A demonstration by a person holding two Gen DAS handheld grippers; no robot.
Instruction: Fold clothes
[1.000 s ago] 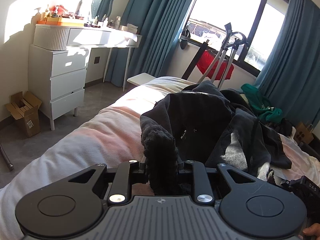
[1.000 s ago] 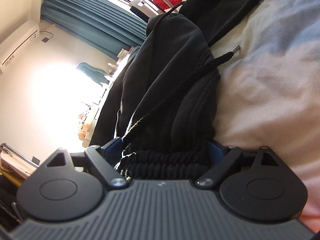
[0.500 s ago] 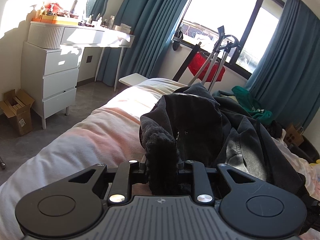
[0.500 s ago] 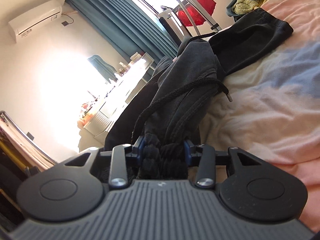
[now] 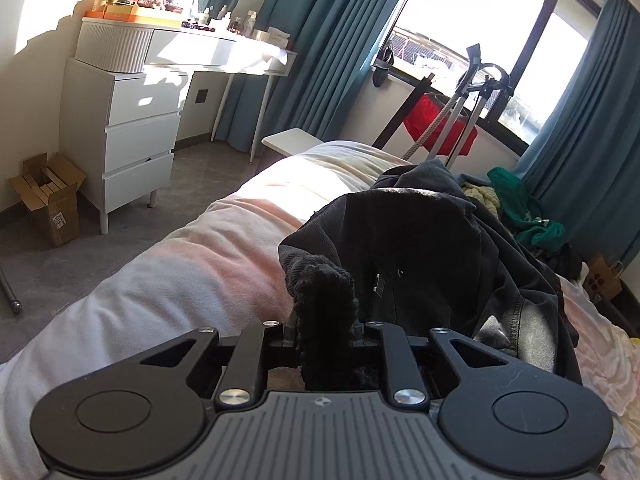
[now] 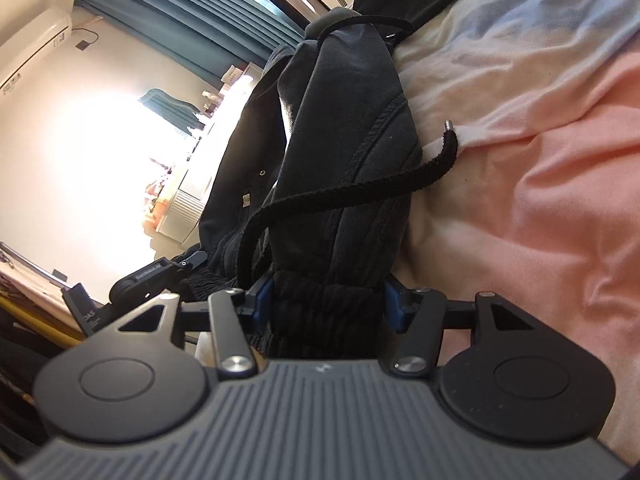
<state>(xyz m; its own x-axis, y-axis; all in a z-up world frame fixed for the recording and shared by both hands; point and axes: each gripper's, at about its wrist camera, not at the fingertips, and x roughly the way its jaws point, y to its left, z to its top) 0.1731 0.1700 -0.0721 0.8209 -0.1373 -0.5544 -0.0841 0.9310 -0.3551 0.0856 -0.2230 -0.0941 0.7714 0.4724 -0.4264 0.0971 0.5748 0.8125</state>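
Across the bed (image 5: 208,264), black drawstring trousers (image 5: 416,248) run lengthwise toward the window. Left gripper (image 5: 325,326) clenches the ribbed waistband (image 6: 326,300). Right gripper (image 6: 326,298), its jaws just widened, grasps it too.

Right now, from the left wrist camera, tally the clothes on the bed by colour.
Black: 1, the black trousers pinched by the left gripper
Green: 1, a green garment in the far pile
Pale yellow: 1, a pale yellow garment beside it
Total: 3

Bed (image 5: 224,248) with pink-white blanket; black pants (image 5: 420,240) lie on it, green clothes (image 5: 532,220) at far side.
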